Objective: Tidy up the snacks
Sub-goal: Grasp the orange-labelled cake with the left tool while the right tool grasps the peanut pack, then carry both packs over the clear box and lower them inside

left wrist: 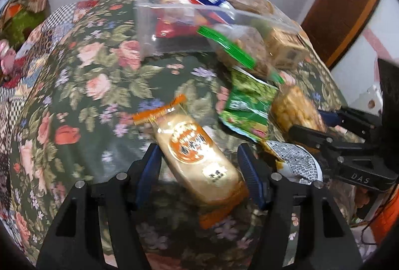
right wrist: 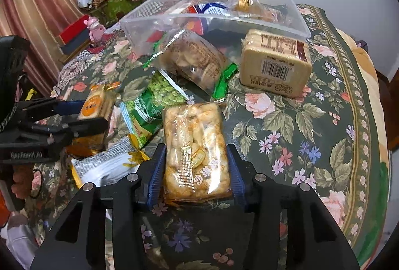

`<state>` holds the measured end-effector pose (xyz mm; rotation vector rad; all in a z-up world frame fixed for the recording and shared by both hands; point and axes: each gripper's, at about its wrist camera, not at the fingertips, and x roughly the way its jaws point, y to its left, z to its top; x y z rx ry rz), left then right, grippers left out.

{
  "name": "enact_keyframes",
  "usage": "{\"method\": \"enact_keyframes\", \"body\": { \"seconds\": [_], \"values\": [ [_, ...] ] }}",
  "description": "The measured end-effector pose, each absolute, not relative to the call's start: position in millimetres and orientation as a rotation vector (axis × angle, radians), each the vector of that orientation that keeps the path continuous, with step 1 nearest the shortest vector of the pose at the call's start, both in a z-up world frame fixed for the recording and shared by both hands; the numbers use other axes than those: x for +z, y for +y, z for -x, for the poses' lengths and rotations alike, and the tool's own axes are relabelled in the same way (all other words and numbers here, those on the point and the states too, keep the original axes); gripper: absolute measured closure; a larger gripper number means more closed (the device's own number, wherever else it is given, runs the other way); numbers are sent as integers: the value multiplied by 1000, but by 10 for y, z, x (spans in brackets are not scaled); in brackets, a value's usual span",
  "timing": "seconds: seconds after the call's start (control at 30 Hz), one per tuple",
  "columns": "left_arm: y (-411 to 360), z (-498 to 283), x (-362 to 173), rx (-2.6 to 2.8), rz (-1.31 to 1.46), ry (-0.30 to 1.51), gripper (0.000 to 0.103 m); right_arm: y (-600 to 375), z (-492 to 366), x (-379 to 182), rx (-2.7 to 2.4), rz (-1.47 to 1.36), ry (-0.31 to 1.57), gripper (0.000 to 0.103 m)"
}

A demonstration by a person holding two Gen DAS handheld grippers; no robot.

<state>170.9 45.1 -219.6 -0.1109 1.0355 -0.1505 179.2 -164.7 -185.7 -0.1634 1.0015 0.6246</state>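
On the floral tablecloth (right wrist: 311,125) the sorting looks partly done: a clear plastic bin (right wrist: 139,28) at the back holds several wrapped snacks, among them a red packet (left wrist: 172,29) and a blue-and-white one (right wrist: 212,9), while a handful of others lie loose in front of it. Going from left to right, the left gripper (left wrist: 199,160) straddles an orange-labelled bread pack (left wrist: 197,152); its blue pad on the left touches the wrapper, but a gap shows on the right side, so the jaws are half spread around it and not yet pinching. Next comes a silver-edged pouch (right wrist: 104,165) lying flat between the two tools, then a green pea packet (right wrist: 152,105), and behind it a clear bag with a green seal (right wrist: 192,60) leaning at the front of the bin. The right gripper (right wrist: 197,170) has both pads pressed against the sides of a clear pack of golden puffed sticks (right wrist: 197,147), so that one appears gripped, resting on the cloth. Furthest right, a tan biscuit block with a barcode (right wrist: 276,63) sits just in front of the bin's corner. By my judgement, six loose items remain to go in, two of them now in hand or nearly so.
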Motion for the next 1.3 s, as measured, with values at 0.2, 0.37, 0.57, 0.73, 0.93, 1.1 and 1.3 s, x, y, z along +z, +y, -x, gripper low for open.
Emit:
{"method": "enact_keyframes", "body": {
  "seconds": [0.2,0.37,0.57,0.73,0.93,1.1,1.3],
  "values": [
    [386,-1702,-2200,-123,66,990,68,-1731,-1787,-1843,599,127,1000,61],
    [480,-1661,-2078,-97,79,940,68,-1814,-1780,-1794,580,93,998,61],
    [551,-1694,-1782,-89,78,866,68,-1882,-1817,-1596,576,47,950,61],
    [543,-1789,-1496,-92,85,792,68,-1882,-1891,-1340,575,33,873,61],
    [533,-1990,-1227,-98,101,723,68,-1809,-2044,-1094,572,28,797,61],
    [581,-2143,-1090,-86,118,686,68,-1735,-2214,-956,579,18,747,61],
    [649,-2430,-1059,-67,133,683,68,-1540,-2425,-905,595,25,717,61]
  ]
}}
